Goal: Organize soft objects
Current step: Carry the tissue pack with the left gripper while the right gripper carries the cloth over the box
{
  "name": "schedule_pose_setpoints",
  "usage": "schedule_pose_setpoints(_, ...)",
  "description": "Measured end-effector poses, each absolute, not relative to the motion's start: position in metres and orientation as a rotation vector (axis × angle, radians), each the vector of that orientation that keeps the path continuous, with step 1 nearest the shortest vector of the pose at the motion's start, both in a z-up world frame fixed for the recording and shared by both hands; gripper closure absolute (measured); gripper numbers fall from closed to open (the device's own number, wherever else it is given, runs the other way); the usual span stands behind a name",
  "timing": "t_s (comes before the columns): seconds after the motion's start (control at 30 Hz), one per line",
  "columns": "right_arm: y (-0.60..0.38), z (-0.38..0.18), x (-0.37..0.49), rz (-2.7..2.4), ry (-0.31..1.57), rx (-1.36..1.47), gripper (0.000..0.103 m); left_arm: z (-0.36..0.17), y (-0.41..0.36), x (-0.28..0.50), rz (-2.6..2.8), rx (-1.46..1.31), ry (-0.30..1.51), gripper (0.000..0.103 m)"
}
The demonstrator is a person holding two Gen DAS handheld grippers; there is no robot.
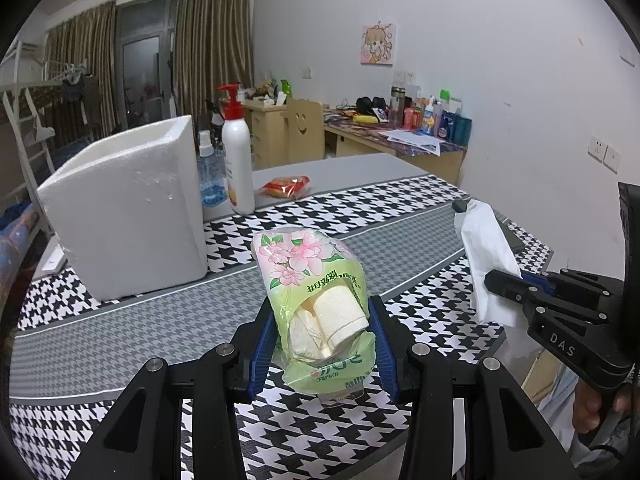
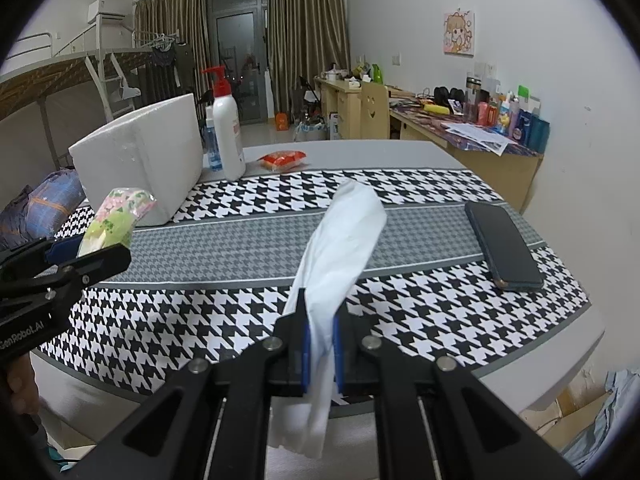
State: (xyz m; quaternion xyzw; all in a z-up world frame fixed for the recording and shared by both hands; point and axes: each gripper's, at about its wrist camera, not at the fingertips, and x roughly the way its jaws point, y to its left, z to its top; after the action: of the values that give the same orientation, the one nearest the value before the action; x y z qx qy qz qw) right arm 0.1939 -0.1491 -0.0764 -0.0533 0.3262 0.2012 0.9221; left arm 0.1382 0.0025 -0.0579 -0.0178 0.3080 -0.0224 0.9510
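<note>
White foam box [image 1: 128, 208] stands on the houndstooth table [image 1: 400, 208]. Right of box, above the cloth: left gripper [image 1: 320, 344] clamped on tissue pack [image 1: 316, 292]. Farther right of box, right gripper [image 2: 320, 344] pinched shut on white tissue [image 2: 340, 240].

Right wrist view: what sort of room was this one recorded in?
Most likely a student dormitory room. A raised bunk bed with a ladder stands on the left, wooden desks crowded with bottles and papers line the far wall, and a cartoon poster hangs above them.
</note>
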Motion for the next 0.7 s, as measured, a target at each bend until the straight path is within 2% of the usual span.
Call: schedule_pose_setpoints(0.7,-0.143,-0.047,0.187,0.467,0.58,-0.1,0.091,-0.027,0.016,0.115,0.019,-0.009,0.532,0.057)
